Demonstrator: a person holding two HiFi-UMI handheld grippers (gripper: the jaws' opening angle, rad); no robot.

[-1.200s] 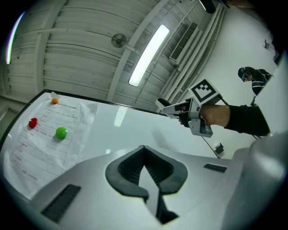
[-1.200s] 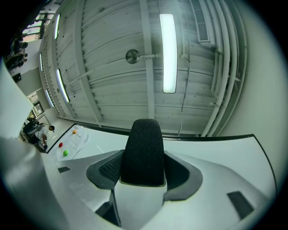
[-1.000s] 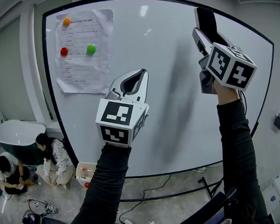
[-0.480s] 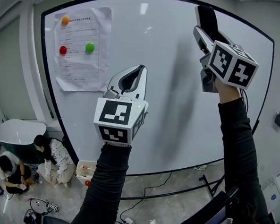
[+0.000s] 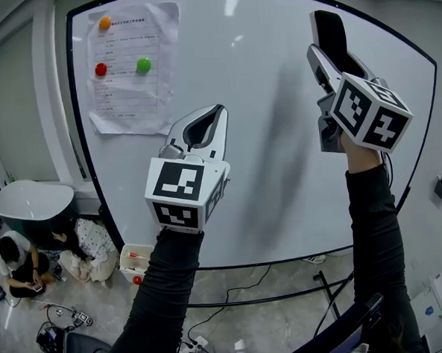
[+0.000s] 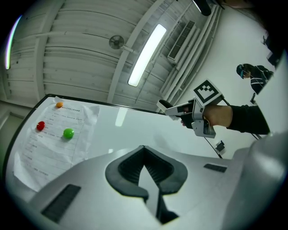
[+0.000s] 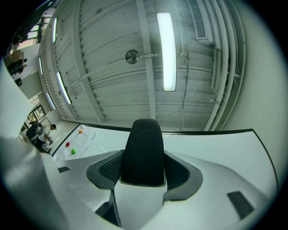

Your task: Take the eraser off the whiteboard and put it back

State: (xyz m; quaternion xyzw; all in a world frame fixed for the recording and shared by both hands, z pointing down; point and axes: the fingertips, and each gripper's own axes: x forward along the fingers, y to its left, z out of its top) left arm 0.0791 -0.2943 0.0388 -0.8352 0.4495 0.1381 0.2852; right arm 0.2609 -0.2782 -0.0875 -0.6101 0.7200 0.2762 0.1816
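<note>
The black felt eraser [image 5: 330, 32] sticks up from my right gripper [image 5: 322, 52], which is shut on it high at the whiteboard's [image 5: 264, 154] upper right. The right gripper view shows the eraser [image 7: 143, 150], black felt on a white base, clamped upright in that gripper [image 7: 143, 177]; whether it touches the board I cannot tell. My left gripper [image 5: 207, 125] is held up lower, before the board's middle, shut with nothing in it. In the left gripper view its pads meet at the tip [image 6: 143, 148], and the right gripper [image 6: 168, 107] shows beyond.
A printed sheet [image 5: 129, 80] hangs at the board's upper left under orange [image 5: 105, 23], red [image 5: 101, 69] and green [image 5: 144, 65] magnets. Two people [image 5: 21, 259] sit on the floor at lower left beside a white tub [image 5: 28, 202]. A small box [image 5: 135, 261] and cables lie below the board.
Both grippers have sunk slightly against the board, and the right one still holds the eraser. The people on the floor have shifted.
</note>
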